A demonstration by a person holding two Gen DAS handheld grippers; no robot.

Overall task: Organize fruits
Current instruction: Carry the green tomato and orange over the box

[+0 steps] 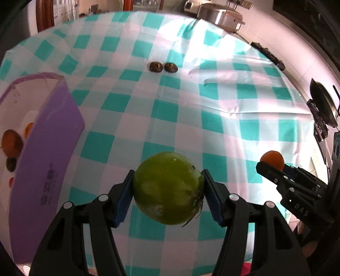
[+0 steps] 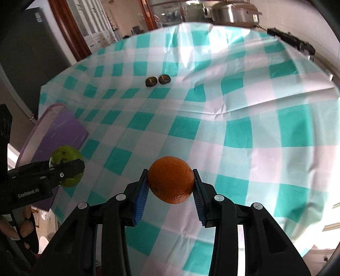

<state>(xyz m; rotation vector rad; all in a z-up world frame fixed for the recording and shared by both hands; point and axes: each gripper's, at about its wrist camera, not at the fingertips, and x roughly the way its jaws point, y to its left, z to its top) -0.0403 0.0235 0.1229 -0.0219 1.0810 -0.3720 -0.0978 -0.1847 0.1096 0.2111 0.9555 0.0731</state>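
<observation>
My left gripper is shut on a green tomato-like fruit and holds it above the checked tablecloth. My right gripper is shut on an orange, also held above the cloth. Each gripper shows in the other view: the right one with the orange at the right, the left one with the green fruit at the left. A purple box at the left holds several small fruits. Two dark brown fruits lie side by side far back on the cloth.
The purple box also shows in the right wrist view. Metal pots and a dark pan stand beyond the table's far and right edges. A dark cabinet stands at the left.
</observation>
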